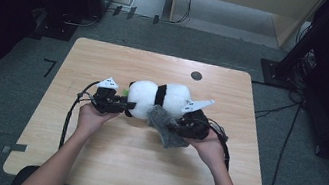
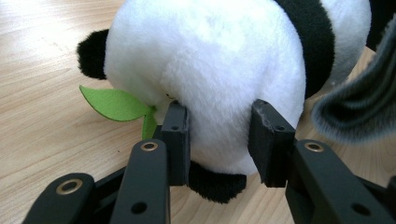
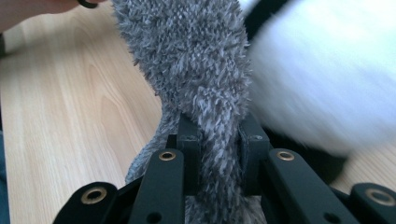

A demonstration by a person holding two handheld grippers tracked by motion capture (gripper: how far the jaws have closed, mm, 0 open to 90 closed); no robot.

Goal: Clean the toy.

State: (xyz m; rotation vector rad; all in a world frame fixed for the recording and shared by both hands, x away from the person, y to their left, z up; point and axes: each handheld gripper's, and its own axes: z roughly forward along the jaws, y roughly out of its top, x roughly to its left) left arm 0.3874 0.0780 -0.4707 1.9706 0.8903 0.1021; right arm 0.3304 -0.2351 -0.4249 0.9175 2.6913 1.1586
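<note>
1. Plush panda (image 1: 157, 100) lying on its side, mid-table on the wooden table (image 1: 90, 161), white body with a black band, little green felt leaf (image 2: 112, 103) poking out by the head end.
2. Fuzzy grey sock (image 1: 165, 127) draped off the near side of the panda, touching it, lower end trailing toward the person.
3. Left gripper (image 1: 119, 105) clamped on the panda's white rump/side: jaws partly closed, pads (image 2: 176, 135) pressed into the fur from both sides, plush bulging between them. Definitely a hold, not a hover.
4. Right gripper (image 1: 181, 125) pinched nearly all the way shut on the sock, fabric squeezed into a narrow strip between the jaws, rest of it fanning out above toward the panda.
5. Step in hand, best guess: dressing the panda, or at least pulling the sock along or over it. Left side pinning the toy, right side working the fabric. Looks early to midway, sock not yet around any limb as far as visible.
6. Next move probably calls for: keeping the left grip steady so the toy doesn't roll, then dragging the sock mouth toward a paw or the body. Hard to tell where the sock's opening sits, so could need a regrip.
7. Pose: both hands low at the table, left hand (image 1: 92, 118) cupped under its gripper pointing right into the toy, right hand (image 1: 211, 148) angled inward and left, forearms coming up from the near edge in a V.
8. Risk: fluffy fabric slipping out of a thin pinch.
</note>
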